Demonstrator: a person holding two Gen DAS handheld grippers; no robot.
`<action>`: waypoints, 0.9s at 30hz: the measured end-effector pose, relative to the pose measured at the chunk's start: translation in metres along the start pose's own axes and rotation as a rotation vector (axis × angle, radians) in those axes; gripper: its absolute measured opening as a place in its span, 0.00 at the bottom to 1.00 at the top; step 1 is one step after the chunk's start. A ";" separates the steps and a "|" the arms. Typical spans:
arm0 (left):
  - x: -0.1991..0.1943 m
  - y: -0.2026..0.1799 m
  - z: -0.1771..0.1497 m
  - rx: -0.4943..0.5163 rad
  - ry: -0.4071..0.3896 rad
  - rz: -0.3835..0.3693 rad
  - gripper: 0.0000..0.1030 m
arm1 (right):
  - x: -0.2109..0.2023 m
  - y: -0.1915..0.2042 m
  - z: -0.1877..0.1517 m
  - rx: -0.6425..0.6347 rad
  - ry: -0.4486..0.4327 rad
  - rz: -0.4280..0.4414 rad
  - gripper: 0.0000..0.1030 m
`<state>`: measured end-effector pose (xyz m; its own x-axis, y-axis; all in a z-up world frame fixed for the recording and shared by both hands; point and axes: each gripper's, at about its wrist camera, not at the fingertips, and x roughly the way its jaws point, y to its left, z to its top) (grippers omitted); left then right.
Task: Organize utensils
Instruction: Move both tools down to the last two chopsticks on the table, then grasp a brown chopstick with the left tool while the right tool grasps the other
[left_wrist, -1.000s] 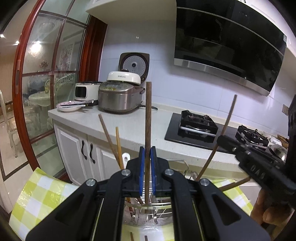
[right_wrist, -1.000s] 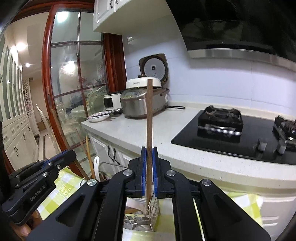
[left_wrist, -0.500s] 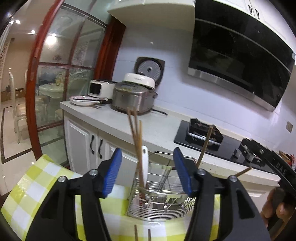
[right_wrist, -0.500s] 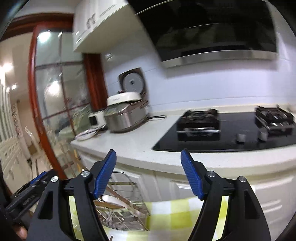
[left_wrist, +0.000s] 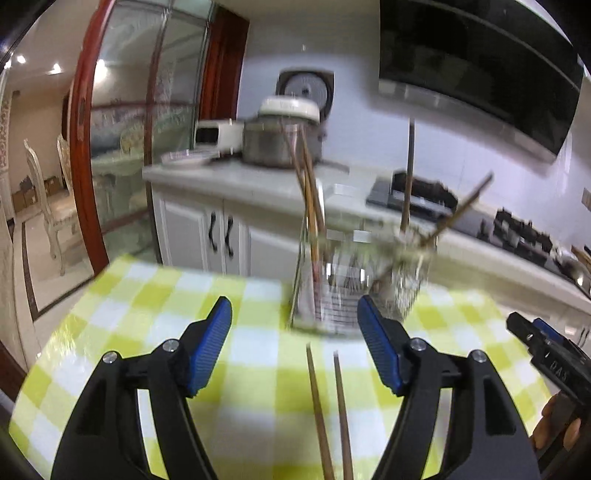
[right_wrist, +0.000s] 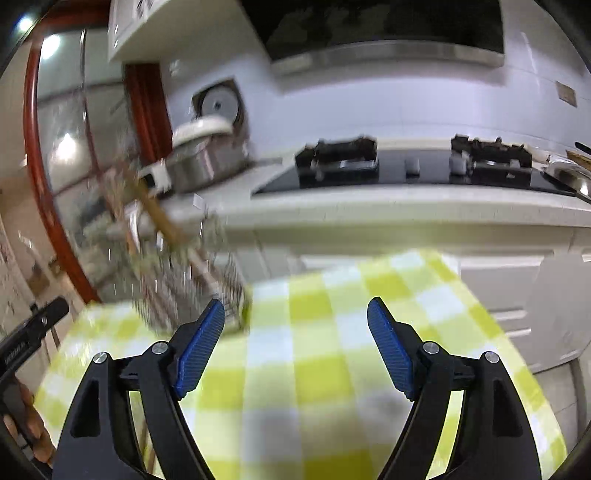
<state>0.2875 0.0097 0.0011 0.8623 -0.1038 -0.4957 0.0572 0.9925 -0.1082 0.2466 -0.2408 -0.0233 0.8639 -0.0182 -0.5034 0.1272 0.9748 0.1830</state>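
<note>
- Left gripper (left_wrist: 295, 347), jaws opening wide with nothing pressed between the ribbed blue pads; a second ago clamped shut on an upright brown chopstick, now let go.
- Right gripper (right_wrist: 295, 347), likewise opening and empty; also shut on a chopstick a second ago.
- Meaning for the task, as a judgement: both sticks delivered to the rack, next pair due for pickup.
- Centre of the left view: wire rack (left_wrist: 332, 295), shiny thin metal, blurred, standing on the cloth just beyond the pads; same rack at middle left in the right view.
- Rising from the rack: chopsticks (left_wrist: 310, 206), slim wooden rods, some upright, some leaning right.
- Lower centre of the left view: two loose chopsticks (left_wrist: 328, 413) lying side by side on the cloth, between the jaws, untouched.
- Underneath all: checked tablecloth (left_wrist: 147, 295), smooth, glossy, yellow-green and white squares.
- Lower right edge of the left view: a hand on the other gripper's handle.
</note>
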 end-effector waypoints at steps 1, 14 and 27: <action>0.005 0.001 -0.008 0.002 0.043 0.007 0.66 | 0.003 0.003 -0.007 -0.013 0.027 0.003 0.72; 0.053 0.000 -0.060 0.060 0.347 -0.013 0.36 | 0.029 0.025 -0.056 -0.089 0.302 0.059 0.73; 0.080 -0.023 -0.076 0.138 0.463 -0.021 0.21 | 0.037 0.021 -0.058 -0.089 0.354 0.066 0.77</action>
<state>0.3167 -0.0258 -0.1015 0.5472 -0.1108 -0.8297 0.1654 0.9860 -0.0226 0.2527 -0.2076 -0.0873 0.6445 0.1080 -0.7569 0.0207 0.9871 0.1585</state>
